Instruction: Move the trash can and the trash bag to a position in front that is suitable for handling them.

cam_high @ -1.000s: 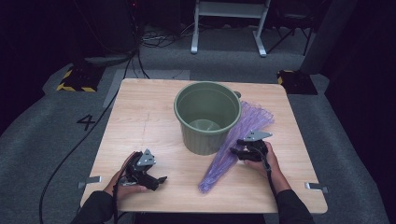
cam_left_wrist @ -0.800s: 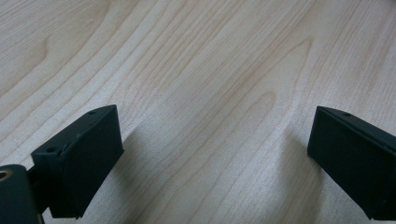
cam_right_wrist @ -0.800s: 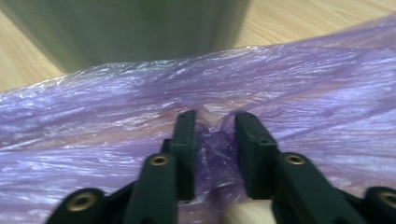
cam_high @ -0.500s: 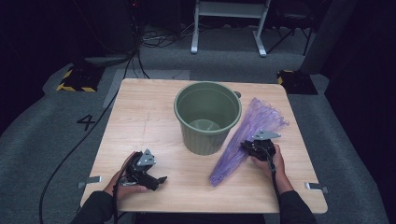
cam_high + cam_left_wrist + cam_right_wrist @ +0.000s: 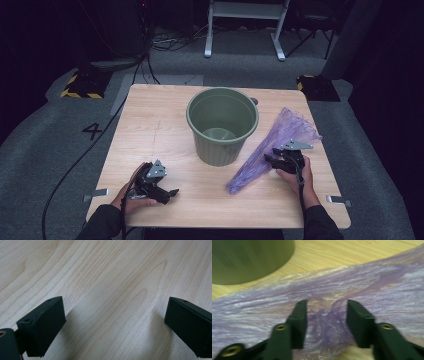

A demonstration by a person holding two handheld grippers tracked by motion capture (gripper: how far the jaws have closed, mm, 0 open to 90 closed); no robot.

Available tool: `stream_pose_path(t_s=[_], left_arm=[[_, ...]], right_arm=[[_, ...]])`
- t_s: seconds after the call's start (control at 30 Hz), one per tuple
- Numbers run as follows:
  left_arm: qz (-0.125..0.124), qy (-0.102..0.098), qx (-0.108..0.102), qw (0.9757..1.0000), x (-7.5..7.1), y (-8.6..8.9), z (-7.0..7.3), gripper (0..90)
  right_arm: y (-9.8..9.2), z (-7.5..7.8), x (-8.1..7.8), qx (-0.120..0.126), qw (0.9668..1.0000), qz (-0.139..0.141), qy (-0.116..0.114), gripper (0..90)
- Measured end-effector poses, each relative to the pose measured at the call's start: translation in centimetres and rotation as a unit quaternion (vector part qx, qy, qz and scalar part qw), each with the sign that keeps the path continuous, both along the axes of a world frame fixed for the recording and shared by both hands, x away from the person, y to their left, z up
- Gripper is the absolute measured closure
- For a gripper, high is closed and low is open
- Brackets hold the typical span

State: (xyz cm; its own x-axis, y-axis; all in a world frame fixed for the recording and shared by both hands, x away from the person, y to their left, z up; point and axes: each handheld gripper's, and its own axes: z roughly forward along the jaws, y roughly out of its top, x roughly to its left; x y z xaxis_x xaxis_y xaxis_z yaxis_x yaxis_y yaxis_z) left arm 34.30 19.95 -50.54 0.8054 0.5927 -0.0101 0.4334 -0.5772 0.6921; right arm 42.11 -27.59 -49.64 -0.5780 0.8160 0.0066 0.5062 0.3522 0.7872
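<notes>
Now, the bag: a thin purple plastic bag (image 5: pixel 274 150) lies flat near the right edge of the worktop (image 5: pixel 150 130), just beside the green bucket (image 5: pixel 222 125).
How it handles: it looks very light, soft and crinkly, and I think it can slip or tear, so a bunched fold is the best place to pinch.
Right tongs (image 5: pixel 327 315): partly open, with a gathered fold of the bag between the jaws, not squeezed yet as far as I can tell.
Left tongs (image 5: pixel 112 315): wide open, holding nothing, low over bare wood near the front left corner.
High view: shows the whole bag and the bucket.
Right gripper view: shows the wrinkles and the fold up close.
</notes>
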Motion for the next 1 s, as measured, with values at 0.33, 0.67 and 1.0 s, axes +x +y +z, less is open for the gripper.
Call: stream_pose_path(t_s=[0.33,0.67,1.0], left_arm=[[-0.001,0.0,0.0,1.0,0.0,0.0,0.0,2.8],[-0.002,-0.001,-0.001,1.0,0.0,0.0,0.0,2.8],[-0.002,-0.001,-0.001,1.0,0.0,0.0,0.0,2.8]], right_arm=[[1.6,2.1,-2.2,0.0,0.995,0.092,-0.04,20.0],[4.2,1.0,-3.0,-0.038,0.9816,0.187,-0.009,18.1],[5.0,-0.2,-2.1,-0.048,0.9833,0.176,-0.002,46.8]])
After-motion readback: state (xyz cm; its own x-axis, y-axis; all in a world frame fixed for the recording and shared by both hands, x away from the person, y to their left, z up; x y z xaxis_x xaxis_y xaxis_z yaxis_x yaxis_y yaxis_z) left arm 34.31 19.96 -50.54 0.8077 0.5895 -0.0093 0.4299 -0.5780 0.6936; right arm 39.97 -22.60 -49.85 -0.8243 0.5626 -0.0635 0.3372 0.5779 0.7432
